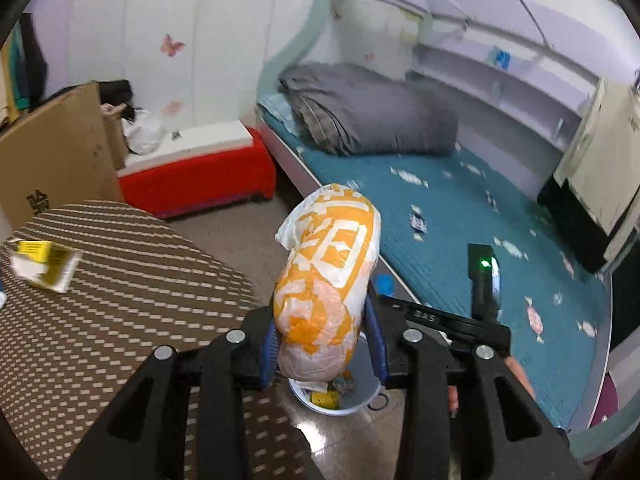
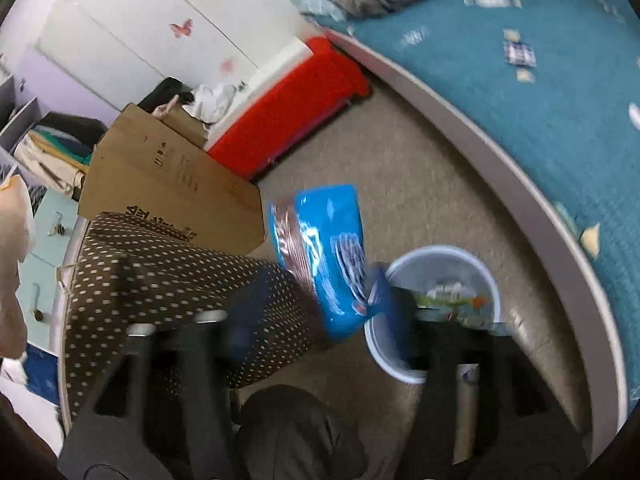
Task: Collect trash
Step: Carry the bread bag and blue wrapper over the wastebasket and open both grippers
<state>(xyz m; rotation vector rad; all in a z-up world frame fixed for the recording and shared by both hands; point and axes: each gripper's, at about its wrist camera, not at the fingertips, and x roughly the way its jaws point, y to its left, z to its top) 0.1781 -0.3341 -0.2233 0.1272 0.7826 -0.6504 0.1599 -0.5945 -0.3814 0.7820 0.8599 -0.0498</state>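
Orange-white bag (image 1: 326,280) between left claw (image 1: 325,350) fingers, above bin (image 1: 362,400).

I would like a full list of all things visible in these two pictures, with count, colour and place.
orange bag: 1, orange and white, held between the left fingers above the bin
blue packet: 1, blue, held by the right gripper beside the bin
bin: 1, pale blue, on the floor, trash inside
table: 1, brown patterned cloth, left
yellow box: 1, on the table
cardboard: 1, brown, behind the table
red box: 1, white top, by the wall
bed: 1, teal sheet, right
duvet: 1, grey, on the bed
left gripper: black, blue fingers
right gripper: black, blurred
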